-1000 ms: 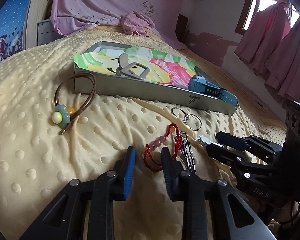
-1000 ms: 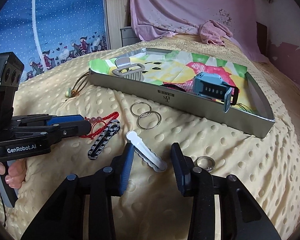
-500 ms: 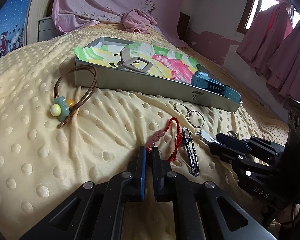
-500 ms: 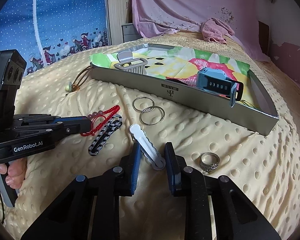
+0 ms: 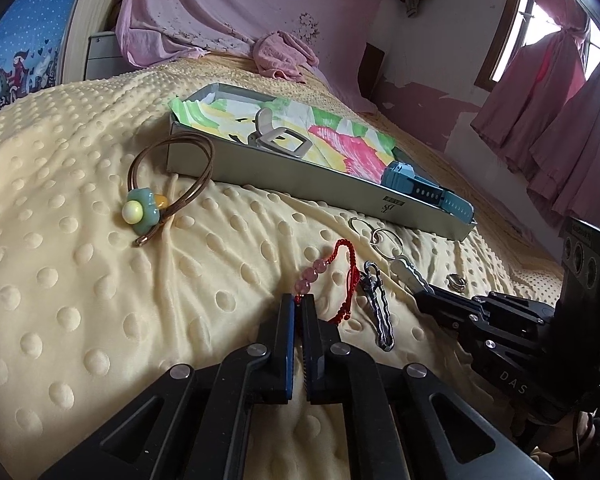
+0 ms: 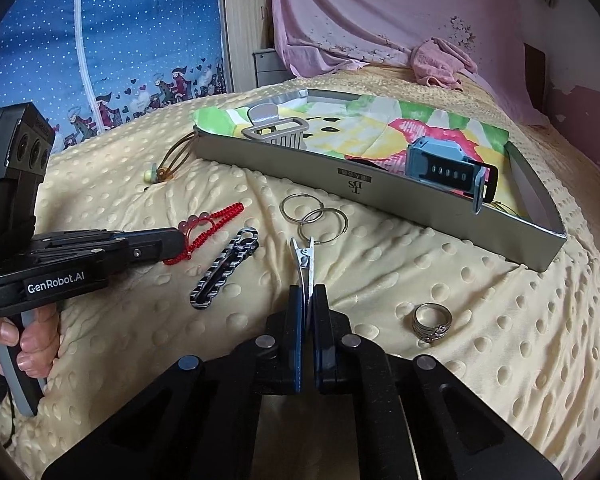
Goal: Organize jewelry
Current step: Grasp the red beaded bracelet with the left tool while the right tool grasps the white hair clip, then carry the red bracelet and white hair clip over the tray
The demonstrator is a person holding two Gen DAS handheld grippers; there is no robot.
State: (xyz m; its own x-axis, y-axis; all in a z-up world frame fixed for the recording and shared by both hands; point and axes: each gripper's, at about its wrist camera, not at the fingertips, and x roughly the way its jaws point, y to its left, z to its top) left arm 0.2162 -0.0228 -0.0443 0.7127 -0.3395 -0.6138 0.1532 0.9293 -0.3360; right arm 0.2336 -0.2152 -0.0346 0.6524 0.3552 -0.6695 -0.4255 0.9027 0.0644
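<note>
My left gripper is shut on the red cord bracelet with pink beads, which also shows in the right wrist view. My right gripper is shut on the silver wavy hair clip, whose tip shows in the left wrist view. A grey box tray with a colourful cloth holds a grey claw clip and a blue watch. A black-and-white striped clip, two key rings and a silver ring lie on the yellow blanket.
A brown cord hair tie with a green flower lies left of the tray on the dotted yellow blanket. A pink cloth lies at the head of the bed. Pink curtains hang at the right.
Both grippers have gone from open to shut: the left closed on the red bracelet's near end, the right closed on the silver hair clip. Both have moved slightly forward.
</note>
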